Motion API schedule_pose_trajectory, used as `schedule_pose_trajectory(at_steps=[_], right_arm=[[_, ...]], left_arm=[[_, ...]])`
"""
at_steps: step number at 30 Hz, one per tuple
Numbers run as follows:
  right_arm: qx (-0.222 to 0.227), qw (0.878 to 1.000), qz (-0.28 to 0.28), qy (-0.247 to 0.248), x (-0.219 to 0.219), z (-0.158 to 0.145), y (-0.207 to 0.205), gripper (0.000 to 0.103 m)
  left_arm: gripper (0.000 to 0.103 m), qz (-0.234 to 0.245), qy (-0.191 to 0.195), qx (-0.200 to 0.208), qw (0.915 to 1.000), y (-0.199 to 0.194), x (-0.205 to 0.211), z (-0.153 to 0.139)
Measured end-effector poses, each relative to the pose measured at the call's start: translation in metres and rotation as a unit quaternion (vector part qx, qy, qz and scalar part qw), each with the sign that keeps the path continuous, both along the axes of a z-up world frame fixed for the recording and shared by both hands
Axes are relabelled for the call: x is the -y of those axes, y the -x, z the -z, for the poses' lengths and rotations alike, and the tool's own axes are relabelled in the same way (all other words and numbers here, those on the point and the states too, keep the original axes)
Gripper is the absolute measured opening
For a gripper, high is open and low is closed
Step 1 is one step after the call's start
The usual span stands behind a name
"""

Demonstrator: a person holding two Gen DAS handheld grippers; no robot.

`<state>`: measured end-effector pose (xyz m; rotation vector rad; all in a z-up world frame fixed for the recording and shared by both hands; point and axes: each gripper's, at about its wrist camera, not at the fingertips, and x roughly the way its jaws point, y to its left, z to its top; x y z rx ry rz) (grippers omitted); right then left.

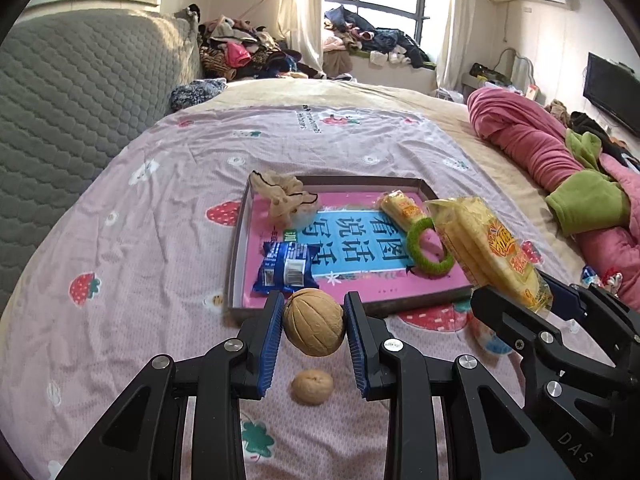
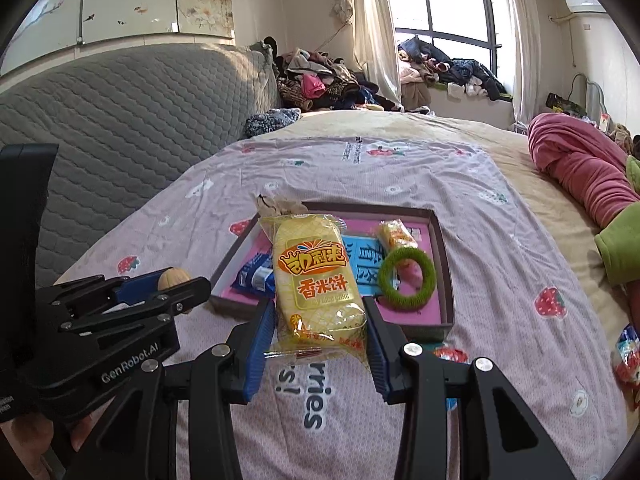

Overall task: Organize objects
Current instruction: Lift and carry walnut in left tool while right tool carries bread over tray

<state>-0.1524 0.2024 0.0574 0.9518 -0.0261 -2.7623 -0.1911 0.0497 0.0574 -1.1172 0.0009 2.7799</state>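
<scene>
My left gripper (image 1: 314, 322) is shut on a walnut (image 1: 315, 322) and holds it above the bedsheet, just short of the shallow box's (image 1: 236, 240) near edge. A second walnut (image 1: 312, 386) lies on the sheet below. My right gripper (image 2: 320, 332) is shut on a yellow rice cracker packet (image 2: 316, 280), held near the box's (image 2: 446, 264) near edge. It also shows in the left wrist view (image 1: 484, 248). In the box lie a blue snack packet (image 1: 286, 268), a green ring (image 1: 430, 250), a small yellow packet (image 1: 402, 208) and a beige scrunchie (image 1: 282, 194).
The box sits on a pink strawberry-print sheet (image 1: 140, 240) over a bed. A grey quilted headboard (image 1: 72, 92) stands at the left. A pink and green blanket (image 1: 560, 168) lies at the right. A wrapped snack (image 2: 626, 352) lies at the right edge.
</scene>
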Motion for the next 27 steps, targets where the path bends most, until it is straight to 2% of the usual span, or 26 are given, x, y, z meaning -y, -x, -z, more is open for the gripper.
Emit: schedule_pose_trajectory(at_steps=[27], right_arm=[[-0.031,0.999,0.009,0.009,-0.010,-0.018,0.045,0.043]], left_arm=[[0.032,0.010,0.024,-0.009,0.9996,0.052,-0.022,-0.001]])
